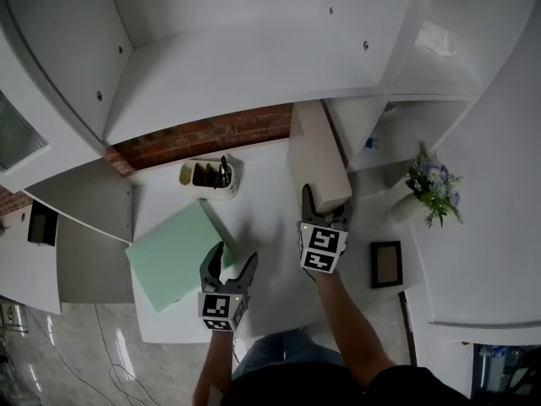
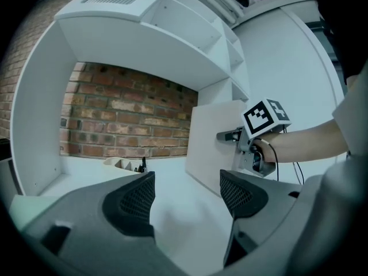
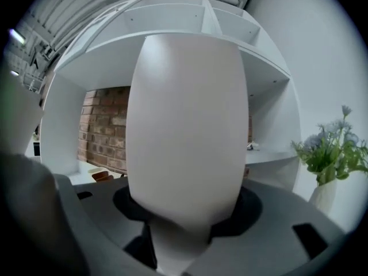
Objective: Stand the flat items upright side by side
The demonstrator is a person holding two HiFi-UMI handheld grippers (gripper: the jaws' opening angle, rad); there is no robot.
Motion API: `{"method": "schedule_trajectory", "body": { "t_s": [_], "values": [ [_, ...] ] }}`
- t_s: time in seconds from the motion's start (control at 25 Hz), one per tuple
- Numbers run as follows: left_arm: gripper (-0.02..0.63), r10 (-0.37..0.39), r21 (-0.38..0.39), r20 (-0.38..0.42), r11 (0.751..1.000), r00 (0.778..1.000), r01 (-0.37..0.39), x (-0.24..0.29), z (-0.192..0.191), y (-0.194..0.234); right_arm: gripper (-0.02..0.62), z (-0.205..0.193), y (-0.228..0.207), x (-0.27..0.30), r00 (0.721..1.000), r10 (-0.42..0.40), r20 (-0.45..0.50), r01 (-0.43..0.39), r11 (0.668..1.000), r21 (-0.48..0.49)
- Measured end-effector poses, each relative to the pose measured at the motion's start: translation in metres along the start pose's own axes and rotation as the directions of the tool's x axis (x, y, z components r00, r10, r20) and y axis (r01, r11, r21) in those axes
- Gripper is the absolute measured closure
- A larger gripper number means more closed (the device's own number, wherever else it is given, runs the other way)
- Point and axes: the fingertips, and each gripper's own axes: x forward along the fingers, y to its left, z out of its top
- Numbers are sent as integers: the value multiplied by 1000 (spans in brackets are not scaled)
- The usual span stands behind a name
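A beige flat board (image 1: pixel 317 155) stands on edge on the white desk (image 1: pixel 270 218), close to the right shelf partition. My right gripper (image 1: pixel 324 212) is shut on its near edge; in the right gripper view the board (image 3: pixel 187 131) fills the middle, with the pads pressed on both sides of it. A pale green flat board (image 1: pixel 173 256) lies flat at the desk's front left. My left gripper (image 1: pixel 229 265) hovers just right of it, open, with nothing between its fingers. In the left gripper view the beige board (image 2: pixel 213 148) stands upright ahead, with the right gripper (image 2: pixel 247 148) on it.
A small desk organiser (image 1: pixel 211 177) with pens sits at the back by the brick wall (image 1: pixel 203 138). A black picture frame (image 1: pixel 386 263) lies at the desk's right. A vase of flowers (image 1: pixel 431 189) stands beside the right shelves. White shelf panels surround the desk.
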Motion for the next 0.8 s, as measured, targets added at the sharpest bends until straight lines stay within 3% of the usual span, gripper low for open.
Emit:
{"method": "schedule_trajectory", "body": {
  "t_s": [0.32, 0.52, 0.8],
  "values": [
    [279, -6, -20, -12, 1000, 1000, 5, 13, -5, 14, 339, -12, -1, 42, 998, -27, -48, 27, 1000, -5],
    [279, -12, -34, -41, 999, 999, 11, 17, -11, 16, 334, -11, -1, 57, 998, -4, -61, 2, 1000, -19],
    [279, -7, -37, -22, 999, 1000, 6, 23, -7, 16, 307, -12, 1, 64, 996, 3, -87, -2, 1000, 6]
  ]
}}
